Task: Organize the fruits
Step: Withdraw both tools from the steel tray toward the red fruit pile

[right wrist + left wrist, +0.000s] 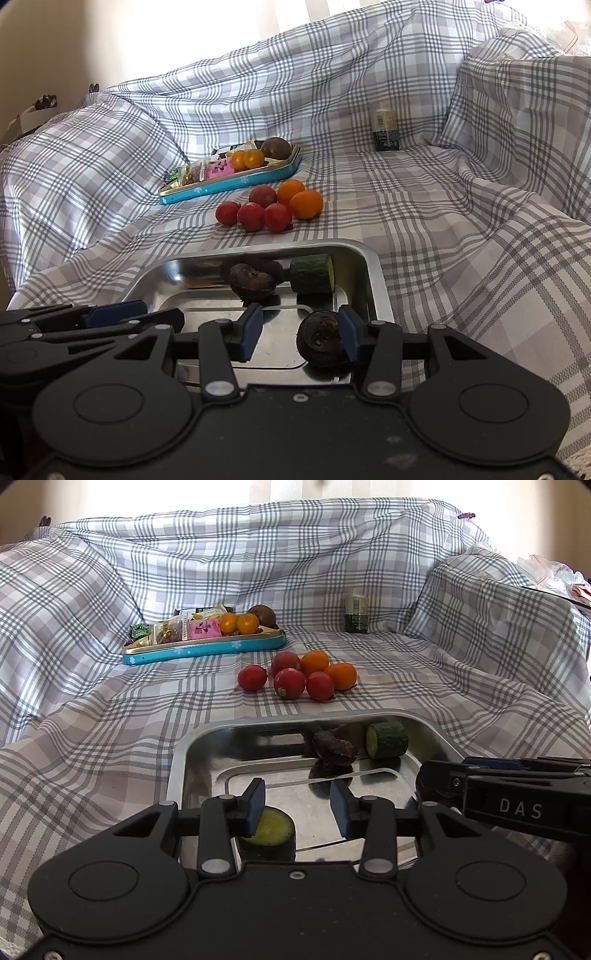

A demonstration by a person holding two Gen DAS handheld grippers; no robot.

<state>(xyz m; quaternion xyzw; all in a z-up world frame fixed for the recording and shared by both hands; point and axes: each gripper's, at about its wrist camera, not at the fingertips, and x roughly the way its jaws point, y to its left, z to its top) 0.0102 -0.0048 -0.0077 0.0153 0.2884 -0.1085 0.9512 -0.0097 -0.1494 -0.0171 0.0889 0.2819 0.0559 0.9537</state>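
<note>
Two hand-held grippers hover low over the near end of the steel tray [177, 760], which sits on the checked cloth [92, 709]; I cannot tell whether a counter or a sofa lies under that cloth.

Far left stands the blue tin [207, 650]. It holds wrapped snacks at its left end, two small oranges [238, 623] and one brown round fruit [263, 615] at its right. I judge the tin to be one sorting place, partly filled.

Just right of it, loose on the cloth, lies the heap of red and orange fruits [299, 675], touching one another. They appear unsorted and await collection.

In the tray, at the near left, a green cut piece with a yellow face [271, 829] lies under my left hand-held gripper [298, 808]. Its jaws stand spread; the left pad overlaps the piece in view, but nothing is pinched. At the far side lie a dark purple fruit [334, 746] and, beside it to the right, a cucumber chunk [388, 739].

My right hand-held gripper [301, 334] is spread too. A second dark fruit [321, 338] rests on the tray floor against the right pad; the left pad is clear of it, so I judge it not gripped. Whether this is a fresh release or an approach I cannot tell.

A dark can [357, 613] stands well behind, apart from the rest.
</note>
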